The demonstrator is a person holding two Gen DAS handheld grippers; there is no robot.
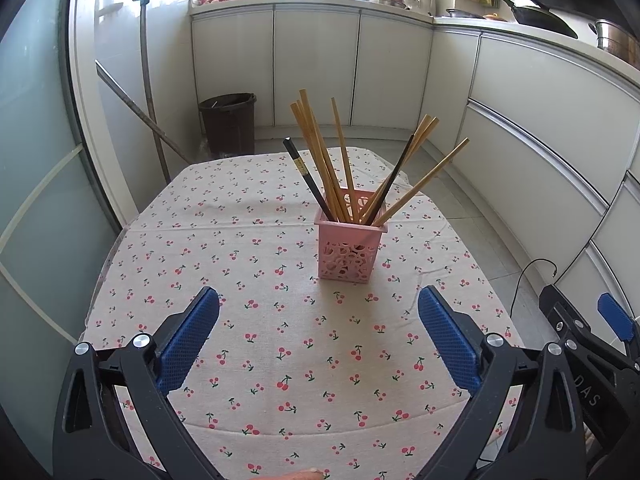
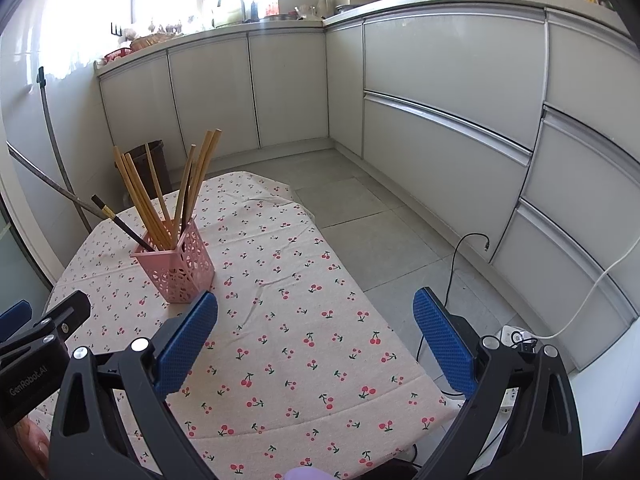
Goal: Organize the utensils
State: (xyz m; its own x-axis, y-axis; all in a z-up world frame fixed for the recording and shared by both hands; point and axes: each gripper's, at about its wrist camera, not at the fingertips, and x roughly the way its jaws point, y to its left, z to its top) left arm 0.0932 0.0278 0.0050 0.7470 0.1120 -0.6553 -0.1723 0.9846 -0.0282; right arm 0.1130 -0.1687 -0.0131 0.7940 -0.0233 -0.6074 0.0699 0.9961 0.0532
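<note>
Two grippers hang wide open and empty over a worktop (image 1: 248,240) draped in a cherry-print cloth. Ahead of the left gripper (image 1: 318,312), just right of its centre line and well apart from its blue pads (image 1: 188,344), a pink lattice holder (image 1: 349,246) stands upright on the cloth with a spray of chopsticks (image 1: 320,156) fanning from its top; most are pale wood, and two are black, one leaning left (image 1: 306,178) and one leaning right. From the right gripper (image 2: 316,308), the same holder (image 2: 176,266) sits ahead and to the left, just beyond the tip of its left finger (image 2: 186,344), with the chopsticks (image 2: 140,196) rising against the cabinets. Each gripper shows at the edge of the other's view: the right gripper (image 1: 616,320) low at the left gripper's right side, the left gripper (image 2: 44,332) low at the right gripper's left side, both near the worktop's close edge. Beyond the worktop, a dark bin (image 1: 228,122) stands on the floor before white cabinets (image 1: 316,64), and long handles (image 1: 150,92) lean against the wall far left of the left gripper. Right of the right gripper, a black cable (image 2: 456,268) runs across the tiled floor.
</note>
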